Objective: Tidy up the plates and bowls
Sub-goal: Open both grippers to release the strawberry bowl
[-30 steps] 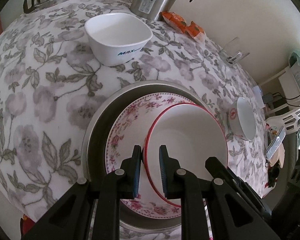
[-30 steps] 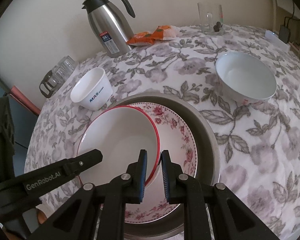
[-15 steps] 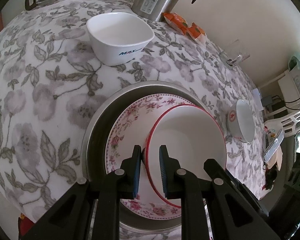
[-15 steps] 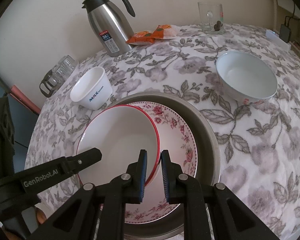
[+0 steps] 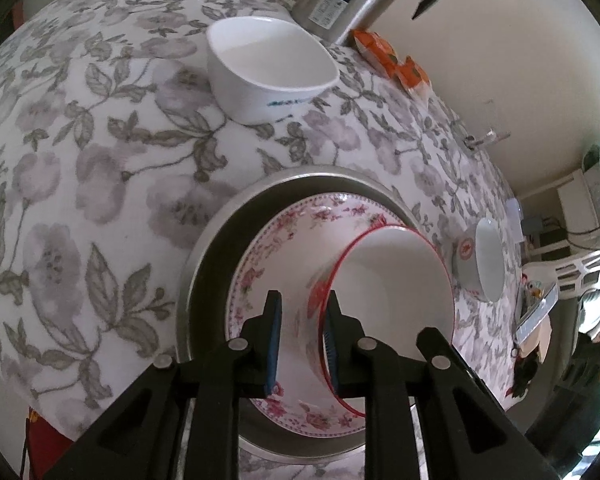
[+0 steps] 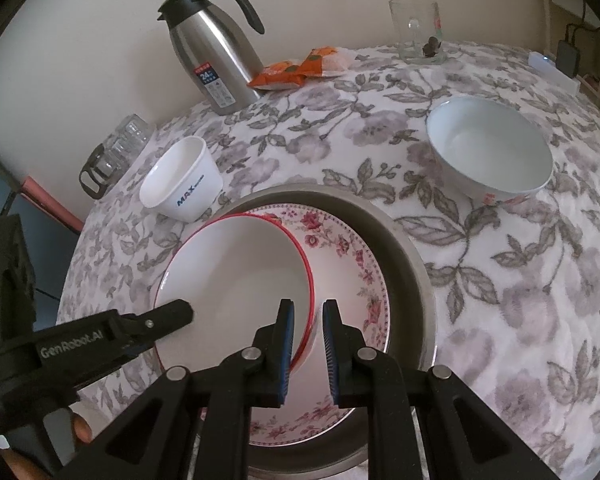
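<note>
The red-rimmed bowl [image 6: 236, 280] is sitting tilted inside the floral plate [image 6: 352, 264], which is lying in the metal pan [image 6: 416, 264] on the counter [image 6: 500, 280], and both hand-held grippers are meeting it at opposite sides of its rim. The left hand-held gripper [image 5: 300, 338] is straddling the bowl's near wall in the left wrist view: its right pad is lying against the inside of the rim, its left pad is standing apart from the red-patterned outer wall, and the jaws are opening, so this side is letting go. The right hand-held gripper [image 6: 306, 346] is pinching the red rim between its blue pads, one inside and one outside the wall, with only a narrow gap between them. Seen from the right wrist, the bowl is lying ahead and to the left of that gripper, leaning toward the left side of the plate, with its high edge near the square white bowl [image 6: 182, 186]. The round white bowl [image 6: 490, 156] is standing well apart on the right, nearer the right hand. The bowl's settling is probably depending now on the right grip alone, since its rim is the only part held.
</note>
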{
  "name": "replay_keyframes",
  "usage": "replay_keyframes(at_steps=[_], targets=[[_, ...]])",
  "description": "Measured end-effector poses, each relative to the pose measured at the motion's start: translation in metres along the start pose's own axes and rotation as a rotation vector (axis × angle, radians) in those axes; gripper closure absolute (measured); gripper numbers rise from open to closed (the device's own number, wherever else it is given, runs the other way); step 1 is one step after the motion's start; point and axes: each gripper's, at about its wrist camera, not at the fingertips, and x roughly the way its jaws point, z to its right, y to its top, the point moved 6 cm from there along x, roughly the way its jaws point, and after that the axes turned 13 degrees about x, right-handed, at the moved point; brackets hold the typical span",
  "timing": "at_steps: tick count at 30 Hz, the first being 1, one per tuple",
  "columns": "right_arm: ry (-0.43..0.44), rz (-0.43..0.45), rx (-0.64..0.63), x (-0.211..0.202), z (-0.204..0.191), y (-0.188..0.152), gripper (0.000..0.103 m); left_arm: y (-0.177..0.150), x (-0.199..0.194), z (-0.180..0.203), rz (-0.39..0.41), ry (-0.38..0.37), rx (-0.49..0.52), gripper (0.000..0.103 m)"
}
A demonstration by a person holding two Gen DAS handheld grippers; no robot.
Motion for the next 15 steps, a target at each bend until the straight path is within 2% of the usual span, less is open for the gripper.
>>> replay_keyframes(at_steps=[2,5,6,7,8,10,12,13,15], targets=[[0.002,0.020,0.001,-0.006,0.001,0.004,0.087,0.003,-0.006,-0.001,0.021,0.012,-0.006,0.072],[0.013,0.049,0.013,-0.016,0.003,0.010,0.084,0.007,-0.016,0.000,0.058,0.041,0.009,0.055],[0.012,0.058,0.017,-0.018,0.005,0.012,0.080,0.009,-0.019,0.000,0.067,0.048,0.011,0.045],[0.010,0.065,0.022,-0.020,0.006,0.013,0.071,0.010,-0.021,0.000,0.075,0.058,0.010,0.039],[0.011,0.070,0.027,-0.022,0.007,0.014,0.061,0.011,-0.024,-0.002,0.082,0.070,0.009,0.038],[0.013,0.078,0.033,-0.024,0.009,0.016,0.057,0.012,-0.027,-0.005,0.090,0.094,0.005,0.036],[0.012,0.086,0.036,-0.024,0.009,0.017,0.049,0.012,-0.027,-0.009,0.090,0.108,-0.004,0.033],[0.013,0.091,0.039,-0.024,0.010,0.018,0.038,0.012,-0.027,-0.011,0.088,0.115,-0.010,0.030],[0.021,0.090,0.037,-0.025,0.010,0.018,0.035,0.012,-0.027,-0.015,0.093,0.138,-0.020,0.024]])
